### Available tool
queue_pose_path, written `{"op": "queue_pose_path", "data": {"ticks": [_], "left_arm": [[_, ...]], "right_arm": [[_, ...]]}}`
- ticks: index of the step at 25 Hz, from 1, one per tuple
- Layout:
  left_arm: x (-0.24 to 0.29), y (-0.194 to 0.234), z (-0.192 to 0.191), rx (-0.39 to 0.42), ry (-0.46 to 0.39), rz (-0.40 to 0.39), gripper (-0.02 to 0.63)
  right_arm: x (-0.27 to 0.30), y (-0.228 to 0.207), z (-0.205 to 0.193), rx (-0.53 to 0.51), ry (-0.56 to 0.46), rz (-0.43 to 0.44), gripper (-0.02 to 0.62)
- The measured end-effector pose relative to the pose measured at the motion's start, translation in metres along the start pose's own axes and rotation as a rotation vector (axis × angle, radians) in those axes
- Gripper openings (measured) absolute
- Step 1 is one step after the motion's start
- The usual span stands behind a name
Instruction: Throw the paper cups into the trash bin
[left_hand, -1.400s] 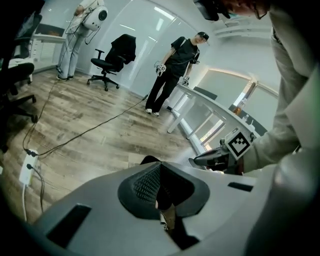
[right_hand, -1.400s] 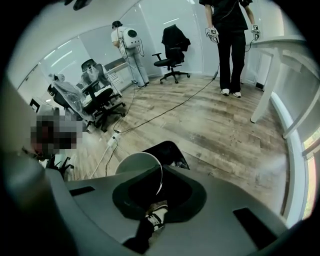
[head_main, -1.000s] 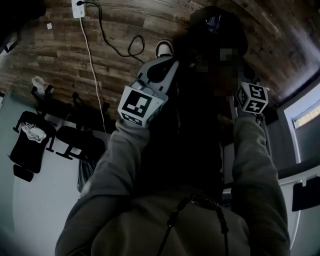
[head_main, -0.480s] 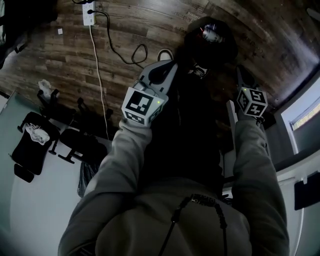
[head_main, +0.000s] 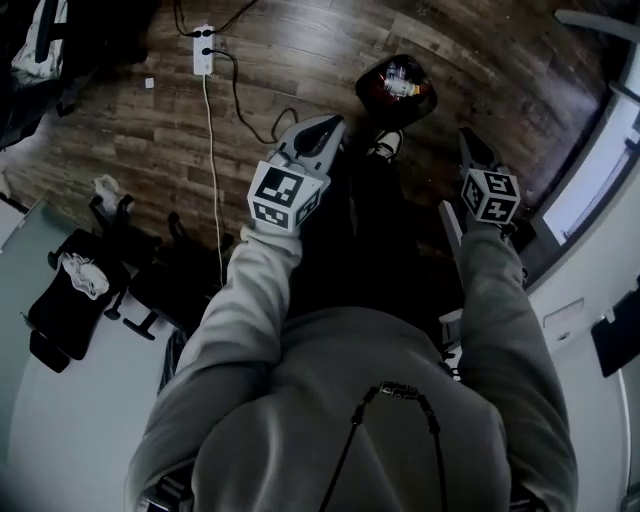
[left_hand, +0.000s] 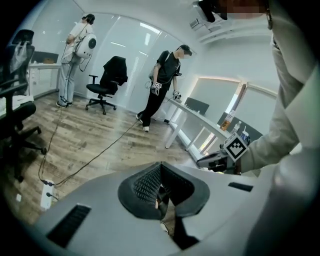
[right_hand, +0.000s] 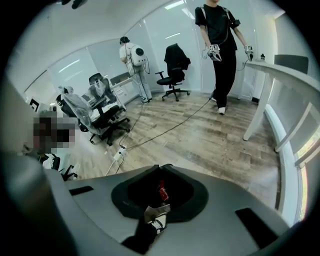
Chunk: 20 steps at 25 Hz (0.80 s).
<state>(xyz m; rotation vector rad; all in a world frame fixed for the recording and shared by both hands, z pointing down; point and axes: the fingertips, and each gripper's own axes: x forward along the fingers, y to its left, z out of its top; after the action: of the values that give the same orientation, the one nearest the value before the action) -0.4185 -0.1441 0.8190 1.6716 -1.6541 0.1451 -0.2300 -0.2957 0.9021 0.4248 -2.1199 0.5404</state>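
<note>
Grippers empty, trash bin ahead on the floor.
Your left gripper (head_main: 333, 124) was closed on nothing. Your right gripper (head_main: 466, 135) had just been opening to a narrow slit, nothing between its jaws. The trash bin (head_main: 368, 95) stood beyond and between both tips, paper cups (head_main: 402, 72) inside.

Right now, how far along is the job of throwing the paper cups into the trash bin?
Done: white litter already lies in the trash bin. In hand: nothing. The left gripper has its jaws together, and the right gripper jaws have just eased slightly apart, empty. Left: nothing else to bin shows in any view, so perhaps nothing.
</note>
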Motion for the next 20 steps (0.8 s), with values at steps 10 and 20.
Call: {"op": "queue_pose_path", "data": {"ticks": [10,20], "left_arm": [[-0.094,-0.041,0.169,0.146,-0.177,-0.025,0.0],[-0.16,-0.109,0.32,0.34,-0.357,-0.086,0.0]], "right_arm": [[-0.156,0.036,0.165,-0.144,-0.231,-0.054,0.04],[-0.306,0.093,0.323,-0.317,-0.524,-0.072,0.02]]}}
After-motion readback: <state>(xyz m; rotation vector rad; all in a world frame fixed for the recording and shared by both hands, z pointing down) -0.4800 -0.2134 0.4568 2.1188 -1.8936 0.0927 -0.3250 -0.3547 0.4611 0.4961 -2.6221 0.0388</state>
